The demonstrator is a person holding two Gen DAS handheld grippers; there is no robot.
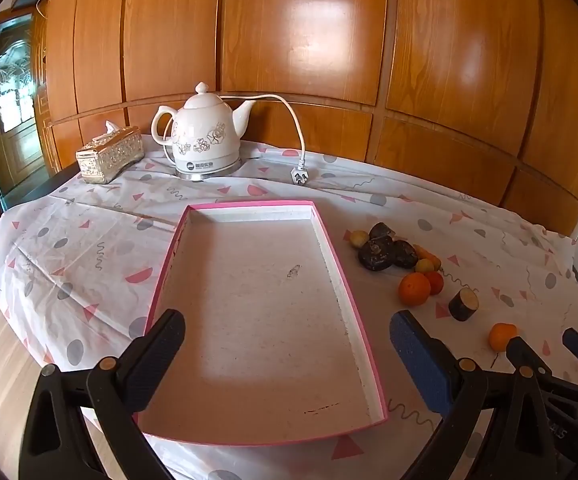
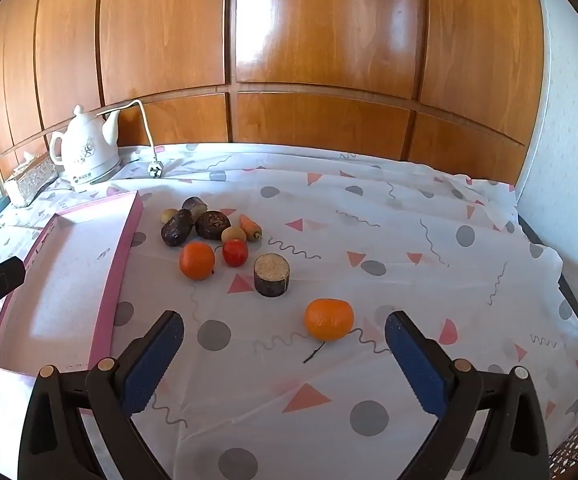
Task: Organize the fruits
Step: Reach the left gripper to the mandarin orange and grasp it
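A: Where does the nearest orange (image 2: 329,319) lie from the pink tray (image 2: 127,248)?

B: It rests on the cloth well to the right of the tray, apart from the other fruits, which lie in a group just beside the tray's right wall. The tray itself holds no fruit yet.

A: Which tool is nearer to it?

B: The right gripper (image 2: 285,338). Its jaws stand wide apart and hold nothing, and the orange lies just ahead, a little right of the middle line between them. It is round, so probably no turning is needed.

A: And the left gripper (image 1: 287,338)?

B: It hangs over the tray's near end, jaws also spread and empty, farther from the orange.
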